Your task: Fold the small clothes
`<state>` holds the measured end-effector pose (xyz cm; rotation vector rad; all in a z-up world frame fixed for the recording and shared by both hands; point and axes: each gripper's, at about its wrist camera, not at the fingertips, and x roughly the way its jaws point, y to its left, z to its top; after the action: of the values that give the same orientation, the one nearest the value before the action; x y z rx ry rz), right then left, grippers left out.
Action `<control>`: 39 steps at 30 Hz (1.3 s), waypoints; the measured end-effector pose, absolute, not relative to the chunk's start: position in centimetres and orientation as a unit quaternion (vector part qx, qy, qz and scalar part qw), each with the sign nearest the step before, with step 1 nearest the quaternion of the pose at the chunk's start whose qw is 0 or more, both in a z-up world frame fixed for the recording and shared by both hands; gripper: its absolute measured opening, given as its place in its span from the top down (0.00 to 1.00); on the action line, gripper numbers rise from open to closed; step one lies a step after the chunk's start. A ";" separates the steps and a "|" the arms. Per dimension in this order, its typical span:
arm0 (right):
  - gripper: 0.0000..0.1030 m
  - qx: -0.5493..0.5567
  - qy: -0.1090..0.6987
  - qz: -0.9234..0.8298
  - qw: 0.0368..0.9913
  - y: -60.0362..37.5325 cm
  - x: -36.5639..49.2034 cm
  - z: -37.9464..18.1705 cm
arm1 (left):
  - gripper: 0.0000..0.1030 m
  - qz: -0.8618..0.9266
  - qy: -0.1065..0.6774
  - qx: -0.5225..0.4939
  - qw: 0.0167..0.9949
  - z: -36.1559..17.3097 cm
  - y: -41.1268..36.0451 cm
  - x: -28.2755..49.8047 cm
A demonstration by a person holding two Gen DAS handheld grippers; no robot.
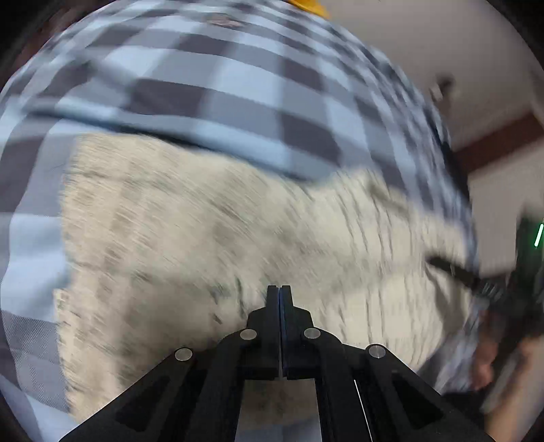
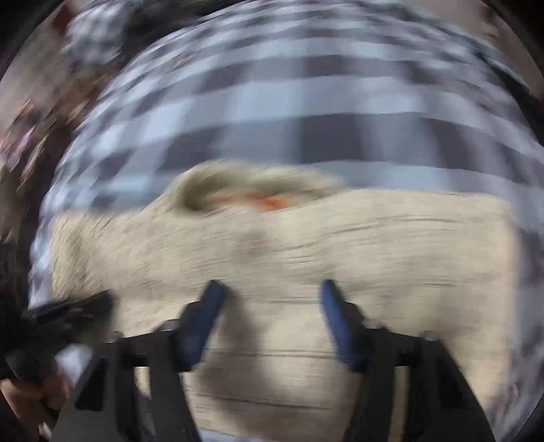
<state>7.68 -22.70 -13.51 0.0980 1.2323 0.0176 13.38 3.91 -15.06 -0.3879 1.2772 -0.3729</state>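
A cream, thinly striped small garment (image 1: 210,238) lies on a blue-grey checked cloth (image 1: 217,78). Both views are motion-blurred. In the left wrist view my left gripper (image 1: 279,292) has its jaws pressed together over the garment; whether fabric is pinched between them is not clear. In the right wrist view the garment (image 2: 340,238) fills the middle, with an orange mark (image 2: 272,201) near a bunched fold at its far edge. My right gripper (image 2: 270,289) is open just above the garment, its blue pads (image 2: 335,312) wide apart and empty. The left gripper (image 2: 68,306) shows at the garment's left edge.
The checked cloth (image 2: 340,102) covers the surface around the garment. The right gripper (image 1: 476,282) and a hand (image 1: 486,360) show at the right of the left wrist view. An orange object (image 1: 309,5) lies at the cloth's far edge. A pale wall (image 1: 442,40) stands beyond.
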 end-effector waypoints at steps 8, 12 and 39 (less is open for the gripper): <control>0.12 0.127 0.558 -0.279 0.771 -36.4 5.5 -12.6 | 0.97 0.101 0.487 0.021 0.867 -10.1 10.3 14.1; 0.11 0.065 0.475 -0.212 0.852 -31.0 6.1 -9.1 | 0.97 -0.035 0.459 -0.092 0.883 -7.5 8.9 13.2; 0.03 0.109 0.484 -0.320 0.807 -39.1 6.3 -10.2 | 0.97 -0.007 0.494 -0.184 0.850 -9.4 11.8 16.3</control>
<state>6.31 -39.11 -10.21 0.2338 1.0358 -0.6836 16.30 11.80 -9.43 -0.3884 1.0413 -0.0151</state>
